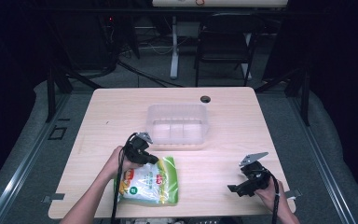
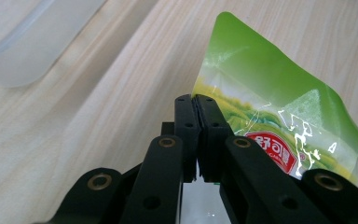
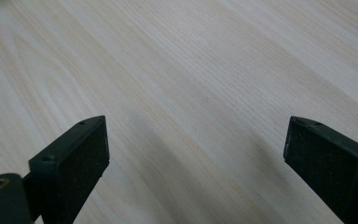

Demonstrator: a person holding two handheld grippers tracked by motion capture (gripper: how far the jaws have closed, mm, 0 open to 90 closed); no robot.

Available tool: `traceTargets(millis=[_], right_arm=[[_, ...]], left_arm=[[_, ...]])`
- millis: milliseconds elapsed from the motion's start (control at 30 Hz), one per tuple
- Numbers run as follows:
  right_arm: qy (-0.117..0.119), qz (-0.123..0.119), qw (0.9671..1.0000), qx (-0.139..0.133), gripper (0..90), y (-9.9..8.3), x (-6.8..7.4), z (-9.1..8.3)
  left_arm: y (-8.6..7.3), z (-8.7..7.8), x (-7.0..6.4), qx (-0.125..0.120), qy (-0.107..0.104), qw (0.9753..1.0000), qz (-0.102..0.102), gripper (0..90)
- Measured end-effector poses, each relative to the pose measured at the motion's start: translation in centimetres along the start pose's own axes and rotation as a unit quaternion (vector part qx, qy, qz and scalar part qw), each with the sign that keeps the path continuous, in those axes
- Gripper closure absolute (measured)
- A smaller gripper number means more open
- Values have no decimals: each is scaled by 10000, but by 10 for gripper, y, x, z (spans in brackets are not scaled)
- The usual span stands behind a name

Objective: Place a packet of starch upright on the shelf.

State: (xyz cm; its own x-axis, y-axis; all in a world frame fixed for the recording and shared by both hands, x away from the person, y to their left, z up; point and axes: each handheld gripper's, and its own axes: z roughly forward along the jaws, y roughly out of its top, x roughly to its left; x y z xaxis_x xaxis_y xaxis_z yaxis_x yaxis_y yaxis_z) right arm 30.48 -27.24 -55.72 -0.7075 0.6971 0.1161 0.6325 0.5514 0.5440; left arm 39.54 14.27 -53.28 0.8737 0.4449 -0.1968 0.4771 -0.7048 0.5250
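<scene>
The left gripper had its jaws pinched tight on the green snack pouch's edge, likely for lifting toward the clear plastic container; the right gripper waited wide open over the bare surface.

1. The bench is pale wood with a fine straight grain and a smooth matt finish.
2. The bag, at the right of the left gripper view, is glossy green plastic film, creased and catching glare.
3. The tub is cloudy translucent plastic.
4. The right gripper has matt black jaws with finely grainy pads.
</scene>
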Motion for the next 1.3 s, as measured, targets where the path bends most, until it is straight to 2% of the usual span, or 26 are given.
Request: traceTargets(millis=[133, 367, 500, 600, 700, 733, 800, 833, 967, 1033, 1067, 1167, 1300], right_arm=[[16, -27, 10000, 16, 62, 0, 1, -2], [6, -28, 10000, 58, 63, 0, 0, 0], [62, -79, 9999, 115, 63, -1, 2, 2], [62, -105, 9998, 176, 63, 0, 2, 3], [64, -110, 9997, 199, 63, 0, 2, 3], [74, -86, 9998, 156, 63, 0, 2, 4], [123, -112, 9997, 175, 63, 0, 3, 3], [84, -109, 9998, 171, 63, 0, 4, 3], [116, -138, 9996, 216, 63, 0, 3, 4], [115, -143, 9996, 233, 63, 1, 3, 5], [116, -147, 9996, 231, 64, 1, 3, 5], [133, -167, 9996, 203, 63, 1, 4, 4], [119, -232, 9993, 257, 64, 1, 5, 4]], left_arm=[[-4, -5, 2, -41, 11, 10000, -51, 900], [-14, -18, 10, -85, 195, 9996, -167, 900], [-21, -22, 10, -110, 232, 9995, -177, 898], [-18, -22, 9, -53, 325, 9993, -150, 857], [-14, -18, 14, -7, 269, 9994, -219, 751], [-12, -16, 16, 47, 267, 9992, -286, 660], [-9, -13, 19, 41, 121, 9994, -326, 615], [-7, -11, 20, 55, 41, 9992, -391, 552], [-2, -2, 19, 228, -160, 9990, -360, 419], [0, 1, 19, 317, -254, 9988, -264, 402], [1, 4, 19, 322, -270, 9986, -315, 401], [3, 9, 18, 400, -369, 9982, -269, 417], [3, 13, 17, 592, -423, 9971, -227, 519]])
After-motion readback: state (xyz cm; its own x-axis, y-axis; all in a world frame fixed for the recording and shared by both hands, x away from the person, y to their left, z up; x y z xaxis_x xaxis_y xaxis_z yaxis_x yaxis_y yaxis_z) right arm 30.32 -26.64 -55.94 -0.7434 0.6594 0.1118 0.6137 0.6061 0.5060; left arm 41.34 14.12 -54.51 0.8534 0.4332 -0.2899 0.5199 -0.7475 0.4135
